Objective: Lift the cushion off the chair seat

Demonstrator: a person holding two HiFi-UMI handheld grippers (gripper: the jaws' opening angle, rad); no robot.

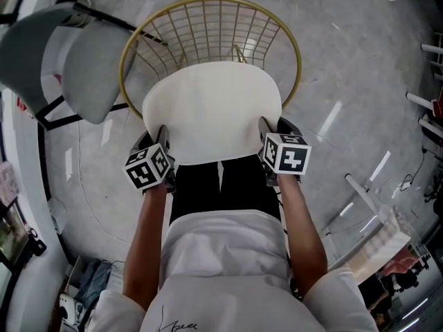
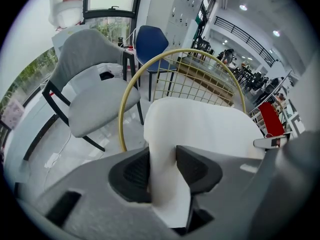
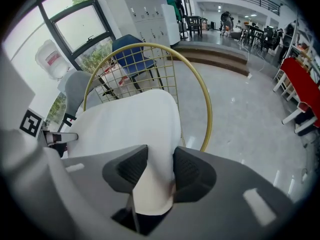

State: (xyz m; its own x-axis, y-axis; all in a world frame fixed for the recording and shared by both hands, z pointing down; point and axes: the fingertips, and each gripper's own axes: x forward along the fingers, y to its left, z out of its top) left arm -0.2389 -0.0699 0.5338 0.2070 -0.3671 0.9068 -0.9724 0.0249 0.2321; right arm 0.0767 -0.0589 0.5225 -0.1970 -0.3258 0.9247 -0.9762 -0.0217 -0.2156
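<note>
Lifting the cushion evenly with both grippers

Both sides have a firm hold. The left gripper [image 2: 162,173] has its fingers [image 2: 196,168] clamped on the near left edge of the white cushion [image 1: 211,109], and the right gripper [image 3: 155,173] pinches the near right edge in the same way. The cushion lies over the seat of the gold wire chair [image 1: 296,50], with its far edge toward the chair's back. Whether it is fully free of the seat I cannot tell.

To do this step well, I think both hands should go up together and at equal height, so that the soft cushion does not sag, twist or slide out of one grip. It should also rise clear of the round rim before any move sideways.

Around the chair is a glossy grey floor [image 1: 360,68]. A grey chair [image 1: 76,61] stands just to its left, a blue chair [image 2: 150,41] behind it, and windows [image 3: 75,29] beyond them.
</note>
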